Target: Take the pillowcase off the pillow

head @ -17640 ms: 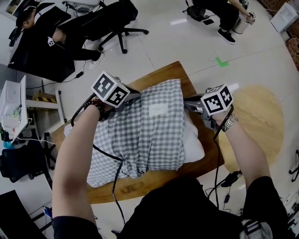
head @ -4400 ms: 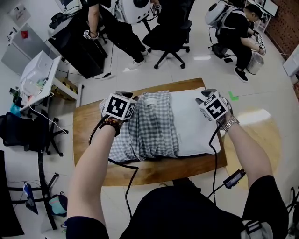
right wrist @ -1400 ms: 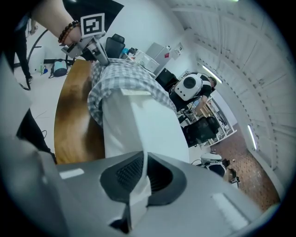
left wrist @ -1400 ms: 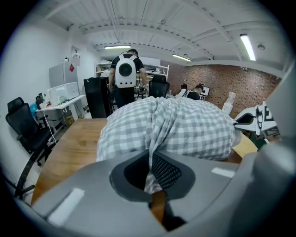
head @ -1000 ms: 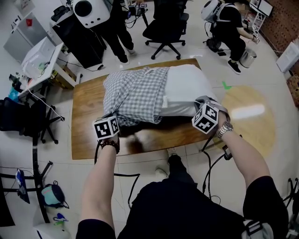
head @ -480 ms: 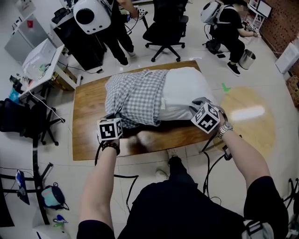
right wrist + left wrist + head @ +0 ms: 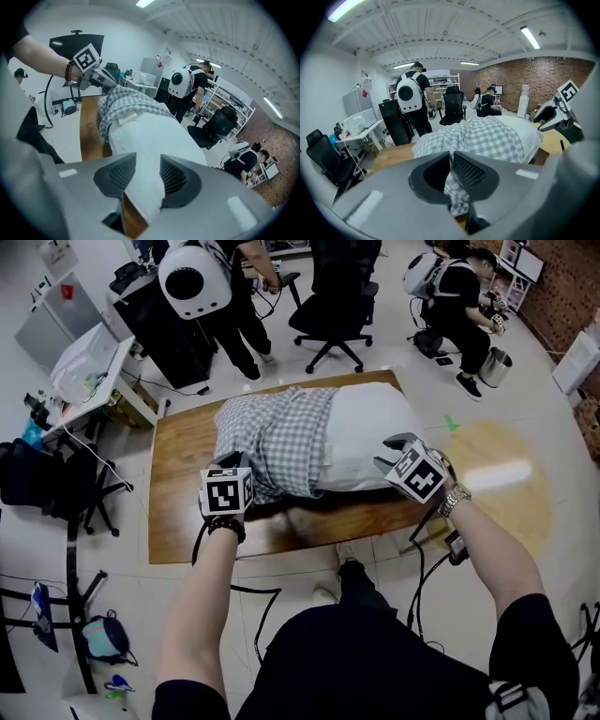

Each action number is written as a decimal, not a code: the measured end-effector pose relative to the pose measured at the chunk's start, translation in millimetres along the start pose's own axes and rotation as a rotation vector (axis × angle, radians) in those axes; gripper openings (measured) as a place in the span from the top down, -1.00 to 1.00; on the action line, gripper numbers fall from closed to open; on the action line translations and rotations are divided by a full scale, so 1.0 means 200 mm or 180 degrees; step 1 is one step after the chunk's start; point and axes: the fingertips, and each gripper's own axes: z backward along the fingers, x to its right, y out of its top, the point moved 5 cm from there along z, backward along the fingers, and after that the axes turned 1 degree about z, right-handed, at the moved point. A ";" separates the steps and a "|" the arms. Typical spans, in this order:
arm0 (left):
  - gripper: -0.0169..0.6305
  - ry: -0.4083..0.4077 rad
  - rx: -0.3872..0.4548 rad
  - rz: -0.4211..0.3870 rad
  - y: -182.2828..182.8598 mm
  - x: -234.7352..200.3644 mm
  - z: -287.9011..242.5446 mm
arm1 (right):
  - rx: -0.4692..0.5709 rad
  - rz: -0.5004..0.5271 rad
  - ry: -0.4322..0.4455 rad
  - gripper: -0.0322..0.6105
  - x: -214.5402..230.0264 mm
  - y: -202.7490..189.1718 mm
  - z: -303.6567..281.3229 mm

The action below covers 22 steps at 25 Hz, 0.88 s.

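Compared with the earliest head view, the checked pillowcase has been drawn leftward. It now covers only the left part of the white pillow, whose right part lies bare. Both rest on the wooden table, towards its far side.

Within the last second both hand-held grippers have lifted slightly from the near table edge towards the bedding.

**Left hand-held gripper**: its jaws have just been easing apart, yet stand almost together. A fold of the checked cloth is pinched between them at the case's near corner.

**Right hand-held gripper**: its jaws have just been opening and now stand apart. The pillow's near right corner lies between them, no longer clamped.

**Risks.**
- With the right side released, a further pull on the case would probably drag the whole pillow leftward rather than strip it.
- The loosening left pinch could let the fold slip out, leaving the case bunched around the pillow's left end.
- A sideways haul could also carry pillow and case past the left or near table edge.

**Not resolved.**
- How much of the pillow remains inside the case cannot be told, since the cloth hides it.
- In the head view the marker cube covers the left jaws.
- The far side of the bedding is out of sight in both gripper views.
- Whether the left pads still bite firmly is uncertain.
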 end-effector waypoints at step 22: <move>0.75 -0.0264 0.0099 -0.0410 0.35 0.24 -0.10 | 0.0163 0.0183 -0.0054 0.41 0.19 0.19 -0.02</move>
